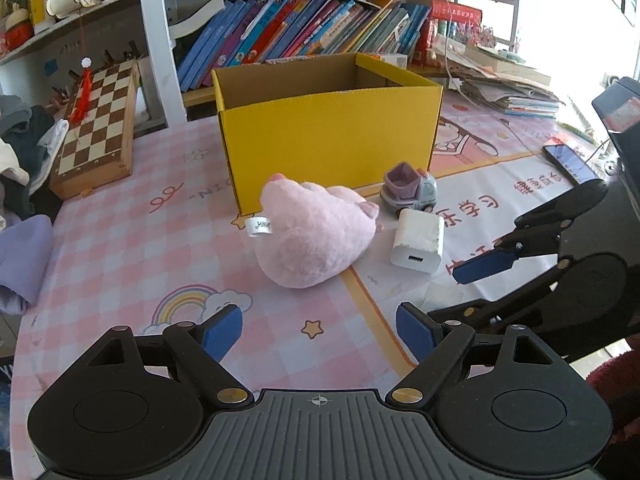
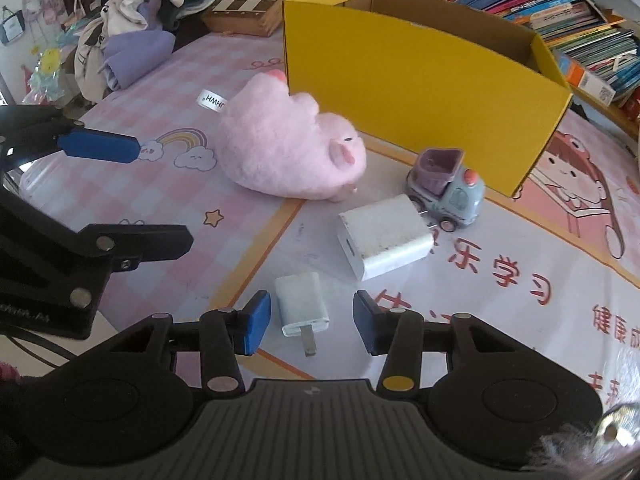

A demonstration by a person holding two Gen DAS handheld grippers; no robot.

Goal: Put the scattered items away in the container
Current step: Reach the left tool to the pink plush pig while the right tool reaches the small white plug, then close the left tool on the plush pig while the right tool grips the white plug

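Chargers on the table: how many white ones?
2. The small charger lies between the right gripper pads, apparently untouched. The large charger lies beside the toy truck. Others may be hidden inside the yellow box.

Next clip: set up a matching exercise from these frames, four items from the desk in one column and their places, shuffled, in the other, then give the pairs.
Items:
1. small white charger
2. toy truck
3. pink plush
4. yellow box

Places:
A. on its side, beside the near left corner of the box
B. between the right gripper's pads, not yet pressed
C. in front of the box, next to the large white charger
D. at the back of the mat, in front of the books

Pairs: 1-B, 2-C, 3-A, 4-D
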